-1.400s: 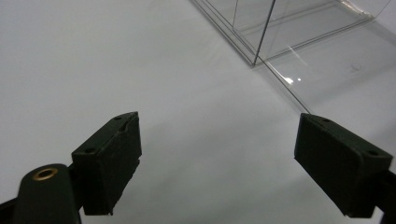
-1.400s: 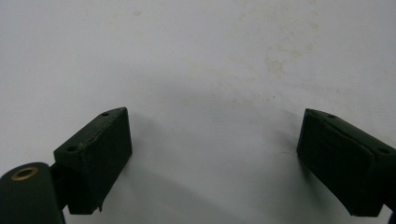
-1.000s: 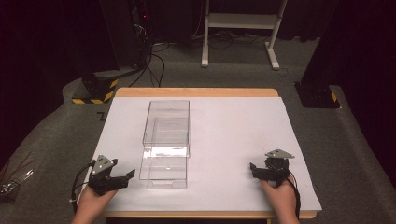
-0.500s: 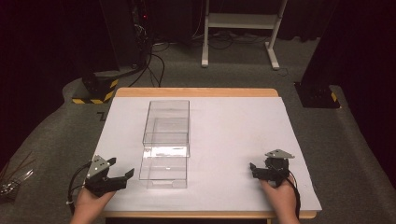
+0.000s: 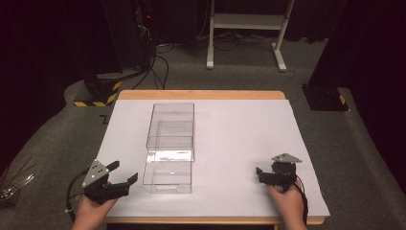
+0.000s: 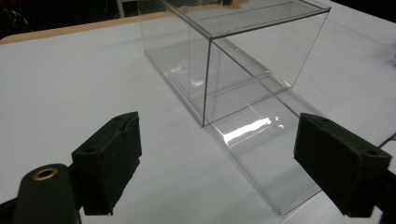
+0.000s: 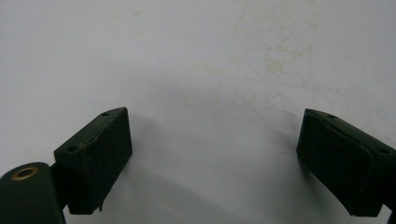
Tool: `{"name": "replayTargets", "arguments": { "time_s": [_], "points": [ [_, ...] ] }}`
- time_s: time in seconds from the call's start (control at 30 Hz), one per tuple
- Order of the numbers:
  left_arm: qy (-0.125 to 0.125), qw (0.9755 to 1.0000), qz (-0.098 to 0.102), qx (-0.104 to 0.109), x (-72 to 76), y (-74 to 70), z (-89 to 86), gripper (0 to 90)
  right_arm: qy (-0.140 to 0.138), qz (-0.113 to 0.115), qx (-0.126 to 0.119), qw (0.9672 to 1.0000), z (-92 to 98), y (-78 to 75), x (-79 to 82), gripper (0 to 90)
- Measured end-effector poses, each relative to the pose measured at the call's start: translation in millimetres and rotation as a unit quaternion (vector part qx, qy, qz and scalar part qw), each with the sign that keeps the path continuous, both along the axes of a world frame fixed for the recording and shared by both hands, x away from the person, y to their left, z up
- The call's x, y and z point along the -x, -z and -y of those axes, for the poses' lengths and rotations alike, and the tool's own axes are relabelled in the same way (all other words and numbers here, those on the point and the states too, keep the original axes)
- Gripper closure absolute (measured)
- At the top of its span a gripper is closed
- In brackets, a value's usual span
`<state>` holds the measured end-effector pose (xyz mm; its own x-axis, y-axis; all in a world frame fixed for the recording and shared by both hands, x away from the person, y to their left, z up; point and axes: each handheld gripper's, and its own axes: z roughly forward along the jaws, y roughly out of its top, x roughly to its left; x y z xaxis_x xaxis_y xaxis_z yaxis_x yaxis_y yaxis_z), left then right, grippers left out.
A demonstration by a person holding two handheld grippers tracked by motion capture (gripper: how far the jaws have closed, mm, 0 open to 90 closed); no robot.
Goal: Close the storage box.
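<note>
Currently in approach: left gripper (image 5: 125, 178), jaws spread and empty, points at the clear box (image 5: 169, 146), which sits left of centre on the white sheet (image 5: 239, 143), drawer part pulled toward the person. Next it must close in on the near end squarely. Right gripper (image 5: 262, 173) spread, empty, low over the sheet. Versus the earlier frames: left gripper has lifted slightly; right unchanged.

Black grippers — grey three-cornered plates, trailing cables, brass rivets.
</note>
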<state>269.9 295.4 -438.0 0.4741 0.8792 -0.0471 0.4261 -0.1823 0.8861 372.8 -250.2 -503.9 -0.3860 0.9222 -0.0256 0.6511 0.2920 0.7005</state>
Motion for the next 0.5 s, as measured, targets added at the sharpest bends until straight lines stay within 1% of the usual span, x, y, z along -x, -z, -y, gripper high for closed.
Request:
{"name": "replayTargets", "arguments": {
  "time_s": [0.2,0.3,0.4,0.47,0.5],
  "points": [
    [0.011,0.9999,0.007,0.001,5.3,-4.7,6.1,15.4,0.001,0.0,0.0,1.0,0.0,0.0,0.1,10.2],
    [0.015,0.9998,0.008,0.007,6.7,-6.1,9.0,15.4,0.001,0.0,0.0,1.0,0.1,0.0,0.1,10.2],
    [0.019,0.9997,0.011,0.006,8.1,-7.0,11.0,15.2,-0.001,0.0,-0.001,1.0,0.3,0.0,-0.2,10.1],
    [0.022,0.9996,0.01,0.014,9.7,-7.0,12.2,15.2,-0.001,-0.001,-0.001,1.0,0.4,0.0,-0.3,10.2],
    [0.024,0.9996,0.01,0.012,10.2,-7.2,12.8,15.1,-0.001,0.0,-0.001,1.0,0.4,0.0,-0.3,10.2]
  ]
}}
